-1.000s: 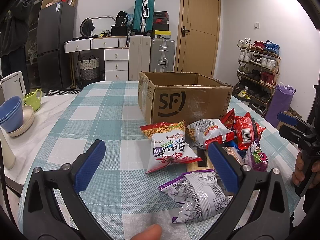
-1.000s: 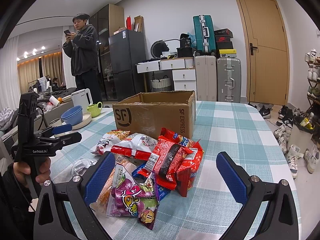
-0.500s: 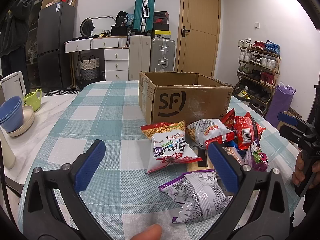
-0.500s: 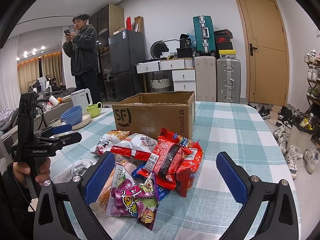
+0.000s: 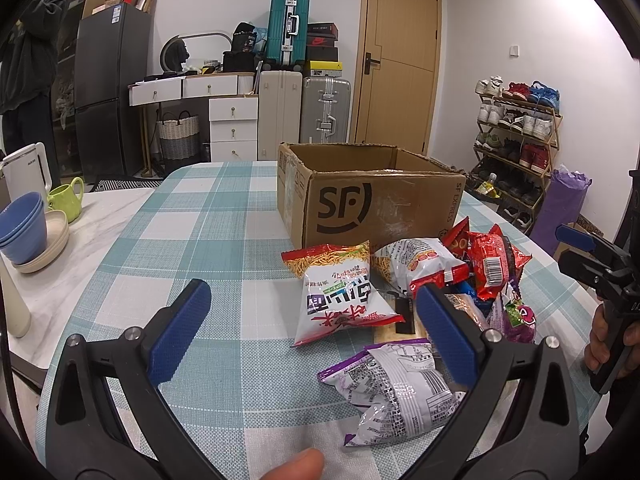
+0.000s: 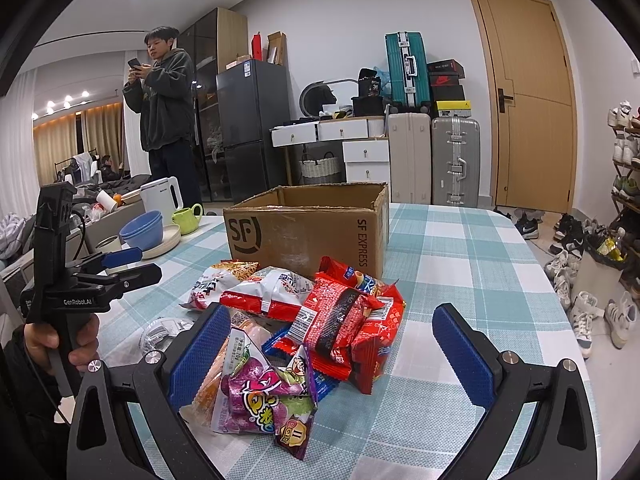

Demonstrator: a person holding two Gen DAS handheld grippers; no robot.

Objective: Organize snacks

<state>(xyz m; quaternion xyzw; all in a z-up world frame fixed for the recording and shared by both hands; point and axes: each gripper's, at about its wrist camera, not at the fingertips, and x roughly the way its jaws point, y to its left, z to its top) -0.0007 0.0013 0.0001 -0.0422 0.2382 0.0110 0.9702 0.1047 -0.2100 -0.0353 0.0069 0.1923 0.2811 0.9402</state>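
Note:
A pile of snack packets lies on the checked tablecloth in front of an open cardboard box (image 5: 372, 196) (image 6: 308, 228). In the left wrist view a white and red noodle packet (image 5: 340, 300) and a purple and white packet (image 5: 396, 388) lie nearest, with red packets (image 5: 488, 260) further right. My left gripper (image 5: 312, 336) hovers open above the table with nothing between its fingers. My right gripper (image 6: 332, 356) is open too, low over the near side of the pile, with a purple candy bag (image 6: 256, 396) and red packets (image 6: 344, 320) between its fingers.
Blue bowls (image 5: 20, 224), a green mug (image 5: 66, 198) and a white kettle (image 5: 28, 168) stand on the table's left side. A person (image 6: 164, 112) stands by the fridge (image 6: 256, 128). Suitcases (image 6: 432, 156), a door and a shoe rack (image 5: 516, 140) line the room.

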